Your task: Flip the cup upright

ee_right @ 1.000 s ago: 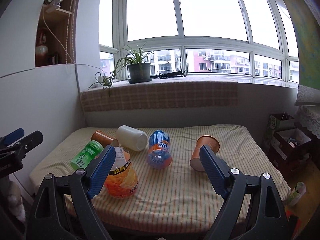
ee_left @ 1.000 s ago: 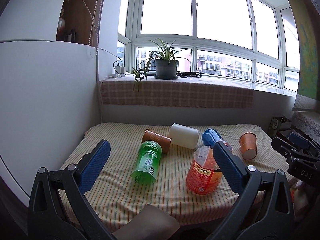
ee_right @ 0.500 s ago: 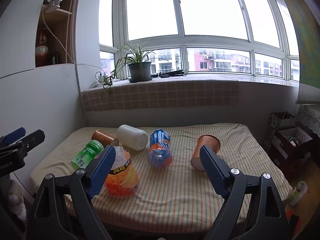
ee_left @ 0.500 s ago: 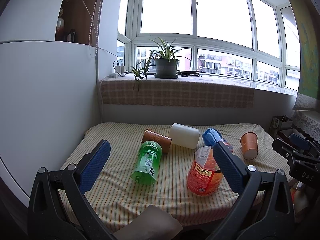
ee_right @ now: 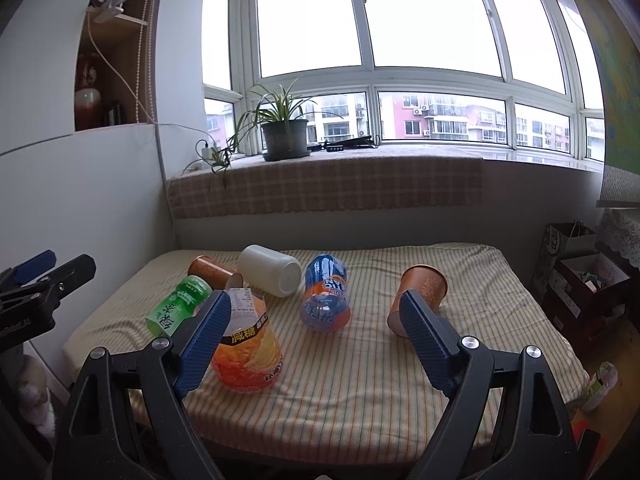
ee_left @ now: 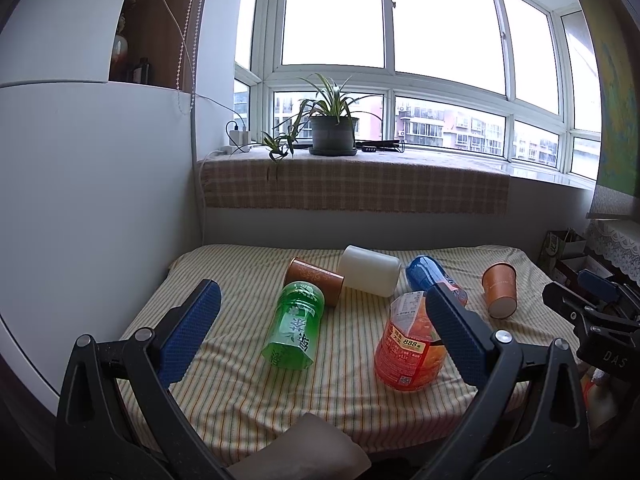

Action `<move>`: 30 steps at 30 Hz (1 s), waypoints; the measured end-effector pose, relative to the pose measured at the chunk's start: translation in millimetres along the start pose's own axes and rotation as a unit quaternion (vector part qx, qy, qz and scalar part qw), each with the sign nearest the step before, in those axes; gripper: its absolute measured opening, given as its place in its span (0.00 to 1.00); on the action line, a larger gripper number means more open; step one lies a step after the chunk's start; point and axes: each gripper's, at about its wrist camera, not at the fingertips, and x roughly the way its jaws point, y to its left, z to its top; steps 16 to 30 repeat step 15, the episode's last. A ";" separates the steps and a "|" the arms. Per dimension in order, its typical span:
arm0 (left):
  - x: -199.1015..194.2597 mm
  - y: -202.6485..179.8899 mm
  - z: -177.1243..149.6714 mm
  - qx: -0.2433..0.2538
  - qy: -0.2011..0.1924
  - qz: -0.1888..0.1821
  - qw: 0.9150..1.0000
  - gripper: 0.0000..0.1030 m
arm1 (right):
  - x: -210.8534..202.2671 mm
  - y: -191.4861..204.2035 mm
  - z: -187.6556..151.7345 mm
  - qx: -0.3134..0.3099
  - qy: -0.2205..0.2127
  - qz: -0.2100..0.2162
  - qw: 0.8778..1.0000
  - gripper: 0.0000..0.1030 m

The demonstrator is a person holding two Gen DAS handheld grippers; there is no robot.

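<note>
Table (ee_right: pixel 480 360): two cups (ee_right: pixel 420 296), four bottles (ee_right: pixel 324 296).

The left gripper (ee_left: pixel 320 320) hovered above the near edge of the striped table (ee_left: pixel 240 392), its blue-padded fingers (ee_left: pixel 188 332) spread wide with nothing between them. The right gripper (ee_right: pixel 316 328) hung likewise over the table's near edge, to the right of the left one, jaws wide apart and empty, both pointing toward the table's far side.
</note>
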 end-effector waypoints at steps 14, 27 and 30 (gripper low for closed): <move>4.9 2.0 -0.7 0.007 0.001 0.010 1.000 1.00 | 5.7 2.5 -1.7 -0.006 0.010 0.009 1.000 0.84; 6.1 3.8 -0.9 0.008 0.001 0.017 1.000 1.00 | 7.1 3.4 -3.0 -0.006 0.013 0.012 1.000 0.84; 6.1 3.8 -0.9 0.008 0.001 0.017 1.000 1.00 | 7.1 3.4 -3.0 -0.006 0.013 0.012 1.000 0.84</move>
